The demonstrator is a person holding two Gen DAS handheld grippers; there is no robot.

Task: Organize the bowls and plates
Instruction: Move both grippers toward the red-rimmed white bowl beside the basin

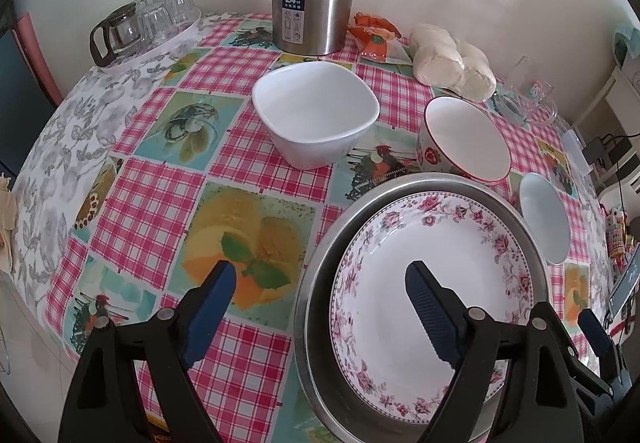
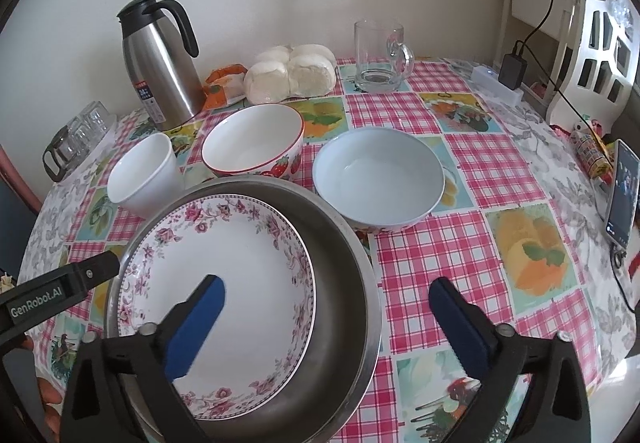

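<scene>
Looking down both wrist cameras, I count one step done: the floral plate [image 2: 224, 283] lies nested in the steel basin [image 2: 340, 283] at the near edge of the table [image 2: 440, 267]. My left claw [image 1: 320, 307] and right claw [image 2: 328, 319] both stand wide open with nothing held, straddling the basin's opposite rims without touching. Left to gather, I judge: the square white bowl [image 1: 316, 111], the strawberry bowl [image 2: 252, 139] and the pale blue bowl [image 2: 378, 175], all loose behind the basin.
</scene>
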